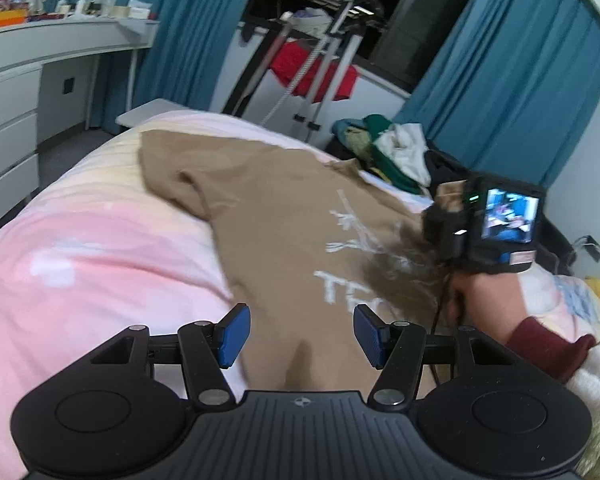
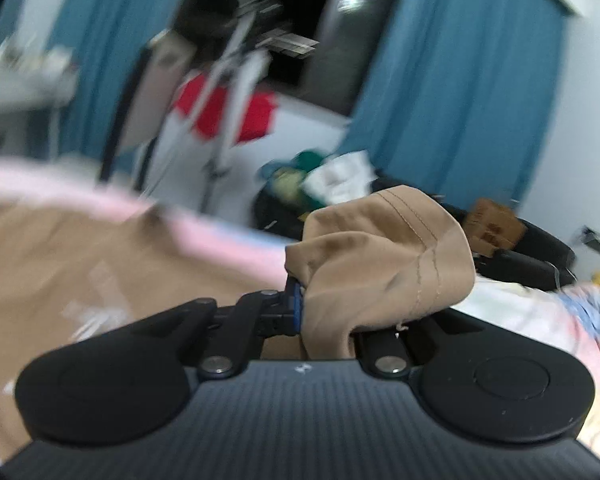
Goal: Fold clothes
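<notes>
A tan T-shirt (image 1: 284,216) with white print lies spread on the pink bed cover (image 1: 80,248). My left gripper (image 1: 300,336) hovers open just above the shirt's near part, nothing between its blue pads. The right gripper (image 1: 443,200) is seen in the left wrist view at the shirt's right side, held by a hand (image 1: 483,292) in a dark red sleeve. In the right wrist view, my right gripper (image 2: 303,304) is shut on a bunched, stitched edge of the tan T-shirt (image 2: 383,260), lifted off the bed. That view is blurred.
A pile of green and white clothes (image 1: 395,148) sits beyond the bed's far right. A metal drying rack (image 1: 319,64) with a red cloth stands by the dark window. White drawers (image 1: 8,120) line the left wall. Blue curtains (image 1: 511,80) hang behind.
</notes>
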Motion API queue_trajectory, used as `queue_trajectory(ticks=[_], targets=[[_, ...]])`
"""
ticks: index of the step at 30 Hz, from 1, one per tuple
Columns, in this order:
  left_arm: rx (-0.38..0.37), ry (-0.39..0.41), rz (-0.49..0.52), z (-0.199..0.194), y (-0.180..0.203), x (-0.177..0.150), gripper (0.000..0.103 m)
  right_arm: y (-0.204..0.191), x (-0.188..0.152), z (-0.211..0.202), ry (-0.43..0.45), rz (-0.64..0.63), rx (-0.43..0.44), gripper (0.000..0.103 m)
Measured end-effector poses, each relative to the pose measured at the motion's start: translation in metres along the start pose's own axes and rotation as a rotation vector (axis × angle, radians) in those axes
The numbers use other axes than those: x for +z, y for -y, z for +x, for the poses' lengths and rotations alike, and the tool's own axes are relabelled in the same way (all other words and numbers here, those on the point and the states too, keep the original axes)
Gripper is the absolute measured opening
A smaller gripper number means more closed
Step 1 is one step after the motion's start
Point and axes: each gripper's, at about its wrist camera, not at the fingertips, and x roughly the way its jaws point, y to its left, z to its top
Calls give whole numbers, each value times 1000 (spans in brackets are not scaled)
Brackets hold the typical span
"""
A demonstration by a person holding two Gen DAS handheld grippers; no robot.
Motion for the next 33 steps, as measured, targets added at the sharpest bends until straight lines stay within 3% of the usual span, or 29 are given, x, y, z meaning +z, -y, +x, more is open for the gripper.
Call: queue_trajectory(ticks=[3, 4, 5, 7, 9, 12, 27, 33], targets=[[-8, -23, -40, 6, -11, -1, 60, -27, -5, 15, -105, -17, 75, 15], [-8, -24, -44, 8, -12, -1, 60, -31, -5, 17, -131, -25, 121, 22], [-9, -23, -47, 10, -13, 0, 60, -34, -5, 18, -153, -35, 171, 31], [-27, -19, -54, 12, -14, 2, 60, -37, -3, 13, -159, -44, 261, 77], [-42, -18, -60, 15, -14, 3, 60, -29, 5, -4, -123, 4, 361, 87], [-57, -19, -62, 18, -13, 2, 60, -6, 15, -33, -104, 108, 450, 87], [-96, -13, 67, -1, 22, -14, 61, 186, -66, -231, -115, 643, 432, 87], [-127, -11, 179, -30, 56, -30, 61, 200, -102, -253, -144, 669, 379, 87]])
